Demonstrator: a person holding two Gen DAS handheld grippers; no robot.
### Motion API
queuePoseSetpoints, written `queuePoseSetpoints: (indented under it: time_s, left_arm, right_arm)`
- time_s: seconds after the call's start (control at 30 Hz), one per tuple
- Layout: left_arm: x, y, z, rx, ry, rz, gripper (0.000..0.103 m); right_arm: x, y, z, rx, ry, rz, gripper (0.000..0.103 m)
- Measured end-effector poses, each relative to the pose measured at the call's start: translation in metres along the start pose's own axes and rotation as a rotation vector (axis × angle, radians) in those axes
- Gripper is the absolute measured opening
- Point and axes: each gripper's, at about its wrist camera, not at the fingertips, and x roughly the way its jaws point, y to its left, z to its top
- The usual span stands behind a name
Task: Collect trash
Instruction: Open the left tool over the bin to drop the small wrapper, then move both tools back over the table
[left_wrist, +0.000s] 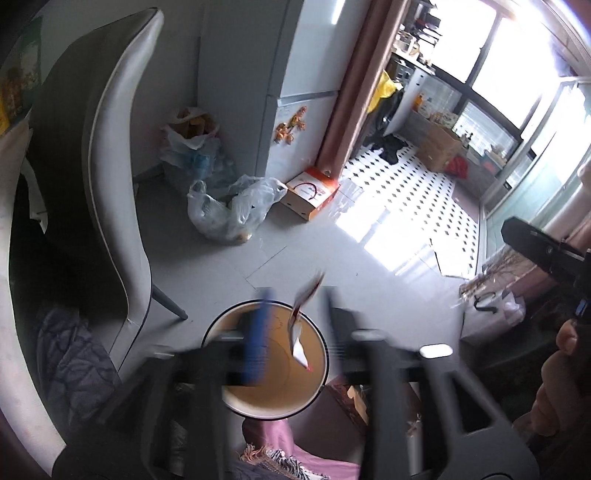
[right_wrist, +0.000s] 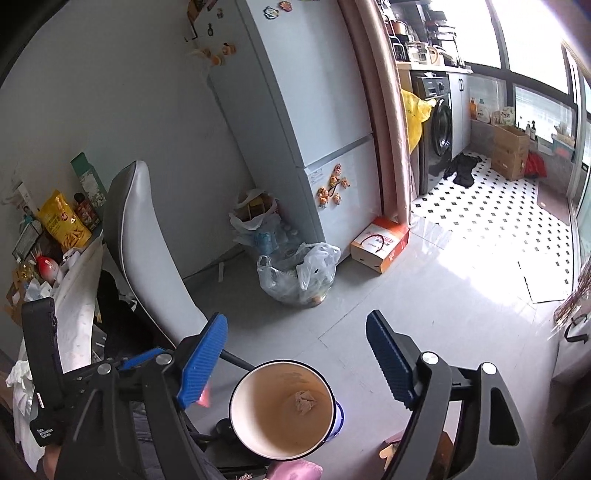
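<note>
A round bin (left_wrist: 273, 398) with a pale rim and tan inside stands on the floor right below my left gripper (left_wrist: 295, 317). The left view is motion-blurred. The left jaws stand apart, and a small white and red wrapper (left_wrist: 301, 332) hangs loose between them above the bin's mouth. In the right wrist view the same bin (right_wrist: 282, 410) holds a crumpled brown scrap (right_wrist: 304, 402). My right gripper (right_wrist: 295, 354) is open and empty above the bin. The left gripper also shows at the far left of that view (right_wrist: 40, 354).
A grey chair (right_wrist: 147, 251) stands left of the bin. A full plastic bag (right_wrist: 299, 273), an orange-white box (right_wrist: 380, 243) and a fridge (right_wrist: 306, 110) lie beyond. A cluttered table edge (right_wrist: 81, 280) is at left. A pink cloth (left_wrist: 288, 443) lies below the bin.
</note>
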Motion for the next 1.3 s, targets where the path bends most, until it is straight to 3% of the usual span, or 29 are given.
queuePoseSetpoints:
  time_s: [0.03, 0.33, 0.6, 0.67, 1.3]
  left_arm:
    - [-0.001, 0.002, 0.001, -0.005, -0.013, -0.002, 0.066]
    - [-0.043, 0.024, 0.011, -0.033, -0.098, 0.088, 0.086]
    - [-0.101, 0.066, 0.013, -0.116, -0.194, 0.172, 0.097]
    - [-0.117, 0.077, 0.01, -0.137, -0.222, 0.202, 0.097]
    - [-0.242, 0.188, -0.053, -0.358, -0.4, 0.378, 0.097]
  right_arm:
    - [0.0, -0.001, 0.0, 0.004, 0.0, 0.0, 0.077]
    - [0.005, 0.01, -0.003, -0.006, 0.011, 0.023, 0.079]
    - [0.007, 0.045, -0.007, -0.048, 0.015, 0.075, 0.09]
    - [0.005, 0.054, -0.008, -0.057, 0.002, 0.085, 0.096]
    - [-0.006, 0.198, -0.023, -0.219, 0.025, 0.268, 0.095]
